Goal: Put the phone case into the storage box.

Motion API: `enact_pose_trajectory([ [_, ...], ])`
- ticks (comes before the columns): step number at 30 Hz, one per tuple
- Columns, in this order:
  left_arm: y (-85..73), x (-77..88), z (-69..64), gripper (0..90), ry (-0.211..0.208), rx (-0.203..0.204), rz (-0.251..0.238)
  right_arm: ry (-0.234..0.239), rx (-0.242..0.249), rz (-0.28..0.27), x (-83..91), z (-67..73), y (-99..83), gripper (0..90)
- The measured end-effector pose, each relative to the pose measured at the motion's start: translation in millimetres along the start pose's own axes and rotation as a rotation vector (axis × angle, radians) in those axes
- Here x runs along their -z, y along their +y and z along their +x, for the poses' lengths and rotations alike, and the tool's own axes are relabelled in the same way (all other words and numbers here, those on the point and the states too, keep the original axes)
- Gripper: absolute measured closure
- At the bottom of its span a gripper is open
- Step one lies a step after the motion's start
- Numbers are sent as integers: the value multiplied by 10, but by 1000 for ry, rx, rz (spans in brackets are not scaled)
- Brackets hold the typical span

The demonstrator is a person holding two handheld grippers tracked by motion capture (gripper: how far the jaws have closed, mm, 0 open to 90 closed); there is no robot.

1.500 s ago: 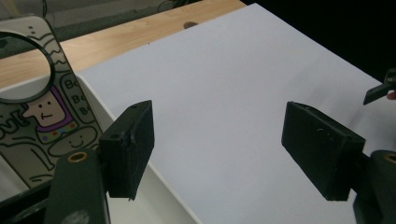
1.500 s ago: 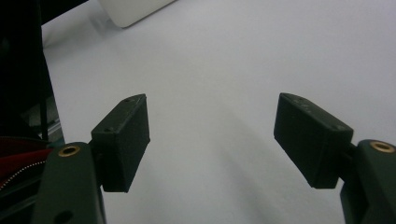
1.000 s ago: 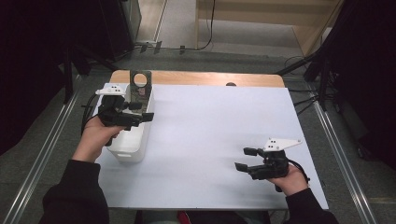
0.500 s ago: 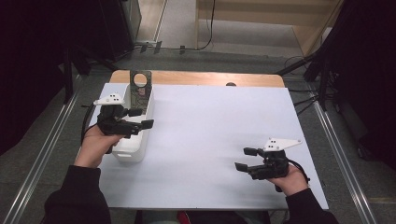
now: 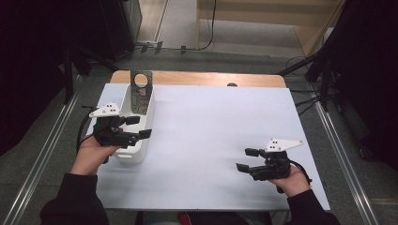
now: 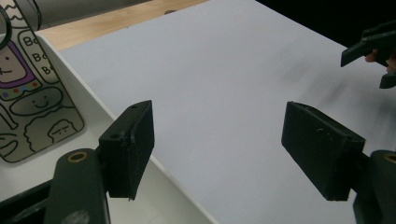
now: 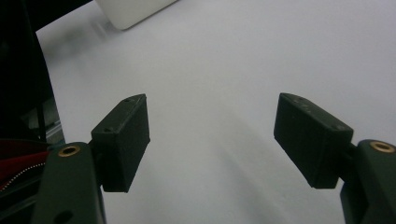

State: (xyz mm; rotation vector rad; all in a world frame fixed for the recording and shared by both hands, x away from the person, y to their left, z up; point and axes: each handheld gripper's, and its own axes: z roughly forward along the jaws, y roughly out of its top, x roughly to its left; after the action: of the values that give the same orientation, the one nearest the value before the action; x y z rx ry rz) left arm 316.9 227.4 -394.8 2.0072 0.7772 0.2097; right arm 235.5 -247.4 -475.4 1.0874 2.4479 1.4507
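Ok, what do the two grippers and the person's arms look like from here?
Both the left gripper and right gripper are black, with blocky rectangular jaws, brass-coloured pivot pins, a pale three-cornered plate on top and a black trailing cable. The sleeves are dark.

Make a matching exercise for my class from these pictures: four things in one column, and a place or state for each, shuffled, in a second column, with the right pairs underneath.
Things:
1. white bin
2. patterned card
3. left gripper
4. right gripper

Places or states:
A. stands upright at the bin's far end
B. open and empty, above the bin's near end
C. sits at the left of the white table top
D. open and empty, low over the table's near right part

Pairs: 1-C, 2-A, 3-B, 4-D
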Motion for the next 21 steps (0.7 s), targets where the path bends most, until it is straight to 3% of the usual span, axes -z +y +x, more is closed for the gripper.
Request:
enact_pose_trajectory([
  [13, -174, 0, -84, 249, 24, -20, 19, -1, -3, -2, 12, 4, 0, 257],
  [21, -266, -11, -111, 249, 27, -10, 13, 1, 0, -2, 8, 3, 0, 257],
])
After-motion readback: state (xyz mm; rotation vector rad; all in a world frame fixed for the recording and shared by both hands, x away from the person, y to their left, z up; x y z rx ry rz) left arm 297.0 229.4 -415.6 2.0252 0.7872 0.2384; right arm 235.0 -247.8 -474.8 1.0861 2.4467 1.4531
